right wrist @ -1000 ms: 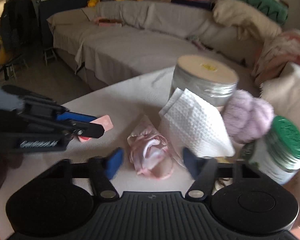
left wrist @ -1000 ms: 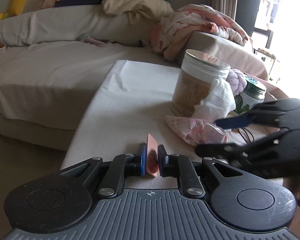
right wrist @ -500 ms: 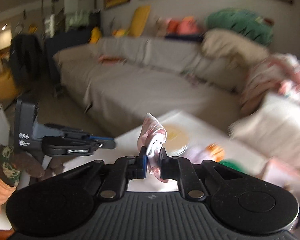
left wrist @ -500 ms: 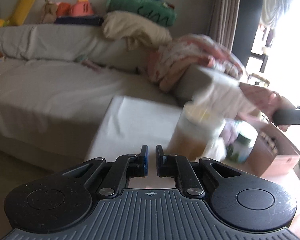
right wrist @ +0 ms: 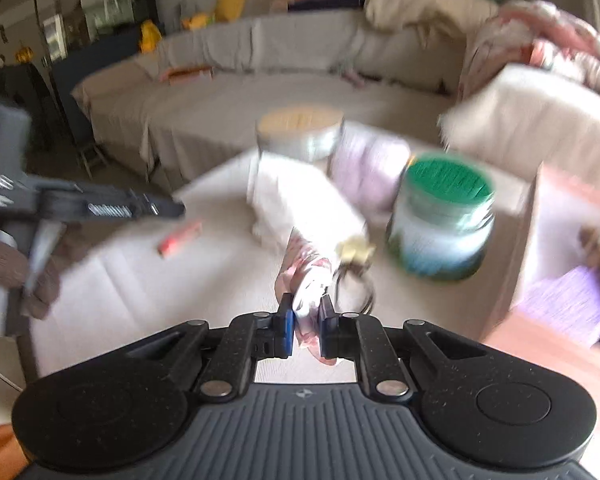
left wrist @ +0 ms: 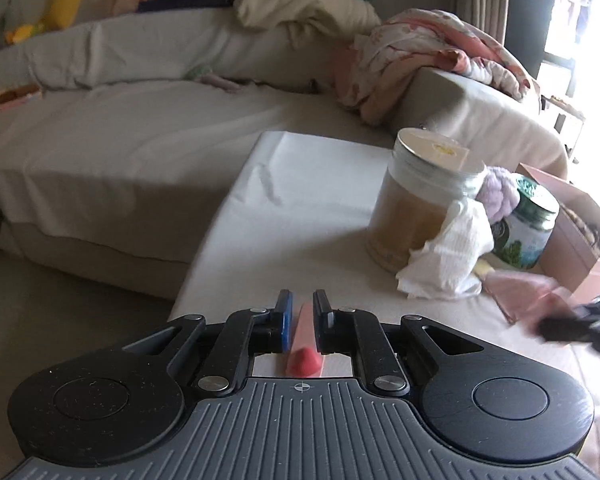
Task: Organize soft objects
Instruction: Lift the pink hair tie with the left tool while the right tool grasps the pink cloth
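Observation:
My left gripper hangs just above a flat pink sponge on the white table; its jaws stand slightly apart on either side of the sponge without clamping it. The sponge also shows in the right wrist view, lying free under the left gripper. My right gripper is shut on a crumpled pink cloth and holds it above the table; the cloth shows blurred in the left wrist view. A white tissue and a lilac fluffy ball lie by the jars.
A large silver-lidded jar and a green-lidded jar stand on the table. A pink box holding a purple item sits at the right. Dark hair ties lie near the cloth. A grey sofa lies behind.
The left gripper dropped back down over the sponge with jaws slightly parted. The right gripper, holding the pink cloth, swung down toward the table's right side.

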Motion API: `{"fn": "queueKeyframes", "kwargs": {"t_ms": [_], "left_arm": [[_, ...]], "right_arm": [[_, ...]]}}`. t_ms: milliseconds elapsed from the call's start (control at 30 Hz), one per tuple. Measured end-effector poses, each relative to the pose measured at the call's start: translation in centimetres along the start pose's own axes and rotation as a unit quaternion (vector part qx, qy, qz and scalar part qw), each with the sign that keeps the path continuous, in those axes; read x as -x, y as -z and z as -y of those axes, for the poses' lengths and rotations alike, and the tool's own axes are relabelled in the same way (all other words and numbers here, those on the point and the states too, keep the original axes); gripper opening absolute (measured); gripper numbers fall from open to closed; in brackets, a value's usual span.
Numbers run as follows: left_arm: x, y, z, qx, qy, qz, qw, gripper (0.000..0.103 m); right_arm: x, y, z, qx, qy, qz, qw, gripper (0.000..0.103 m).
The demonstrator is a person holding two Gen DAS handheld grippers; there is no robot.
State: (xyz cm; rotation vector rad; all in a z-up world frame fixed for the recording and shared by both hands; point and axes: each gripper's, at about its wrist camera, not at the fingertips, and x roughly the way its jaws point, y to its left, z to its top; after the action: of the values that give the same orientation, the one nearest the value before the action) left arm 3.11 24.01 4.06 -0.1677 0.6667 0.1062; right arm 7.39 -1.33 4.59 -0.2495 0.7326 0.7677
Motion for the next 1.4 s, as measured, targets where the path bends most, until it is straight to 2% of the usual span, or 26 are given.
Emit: {"fn": "queueKeyframes", "kwargs": {"t_ms": [67,100,167,200,233,333,400,467,500,767,900,933,967,1000,1067,1100,1133,1300,1400], "left_arm": [[0.2,0.4,0.1,-0.012,0.000,0.002,0.9999,0.013],[0.2,0.6,0.1,-0.022,-0.001,0.001,0.9998,0.015],[0.1,0.9,0.4,-0.043,-0.008,-0.004,0.9990,0.016],[0.0,0.9,0.6,-0.050,-0.015,-0.008,0.9986,0.016],[-0.2,1.0,0.7,-0.053,-0.017,-0.014,0.9984,0.016],[-0.6,1.6,1.1,-0.053,-0.005,-0.019,0.9984,0.021],[-1.1,1.9,1.5,-0.057,0.003,-0.032,0.9979,0.033],[-1.0,2.3,1.8,-0.069,0.007,-0.027,0.9972,0.037],[-1.1,2.5,1.9,-0.074,0.007,-0.025,0.9969,0.037],[-1.2,2.7,1.4,-0.051,0.015,-0.015,0.9985,0.036],[-1.1,3.5,1.6,-0.074,0.009,0.012,0.9971,0.036],[-1.1,3.5,1.6,-0.070,0.008,0.013,0.9974,0.033],[-1.1,3.4,1.5,-0.068,0.003,0.013,0.9976,0.024],[-1.2,3.3,1.4,-0.067,0.002,0.013,0.9977,0.024],[-1.2,3.1,1.3,-0.067,0.006,0.010,0.9977,0.023],[-1.1,3.1,1.3,-0.070,0.006,0.009,0.9975,0.023],[-1.1,3.1,1.3,-0.071,0.005,0.008,0.9974,0.023],[-0.8,3.2,0.8,-0.054,0.014,0.009,0.9984,0.022],[-0.7,3.0,0.5,-0.046,0.016,0.012,0.9987,0.022]], "right_arm": [[-1.6,0.8,-0.7,0.000,0.002,-0.013,1.000,0.012],[-2.1,1.0,-1.1,-0.005,0.001,-0.019,1.000,0.016],[-2.6,1.3,-1.5,-0.005,0.002,-0.007,1.000,0.033],[-2.8,1.3,-1.8,0.004,0.005,-0.006,1.000,0.051],[-2.8,1.6,-2.0,0.013,0.010,-0.001,1.000,0.062],[-2.8,2.7,-3.0,0.036,0.029,0.016,0.999,0.067],[-2.7,2.9,-3.3,0.045,0.037,0.021,0.998,0.070],[-2.7,2.8,-3.0,0.036,0.034,0.018,0.999,0.074],[-2.8,2.7,-2.7,0.027,0.034,0.016,0.999,0.077],[-3.0,2.7,-2.5,0.024,0.033,0.017,0.999,0.078],[-3.0,2.7,-2.3,0.017,0.038,0.020,0.999,0.076],[-3.0,2.6,-2.3,0.016,0.040,0.020,0.999,0.073],[-3.0,2.5,-2.3,0.017,0.041,0.020,0.999,0.071],[-3.0,2.3,-2.3,0.018,0.042,0.019,0.999,0.064],[-3.2,1.7,-2.3,0.020,0.043,0.014,0.999,0.045],[-3.2,1.5,-2.3,0.022,0.042,0.008,0.999,0.030],[-3.2,1.1,-2.4,0.024,0.039,0.002,0.999,0.022],[-1.6,-0.1,-3.1,0.040,0.012,0.005,0.999,0.011],[-1.0,-0.4,-3.4,0.047,0.002,0.006,0.999,0.010]]}}
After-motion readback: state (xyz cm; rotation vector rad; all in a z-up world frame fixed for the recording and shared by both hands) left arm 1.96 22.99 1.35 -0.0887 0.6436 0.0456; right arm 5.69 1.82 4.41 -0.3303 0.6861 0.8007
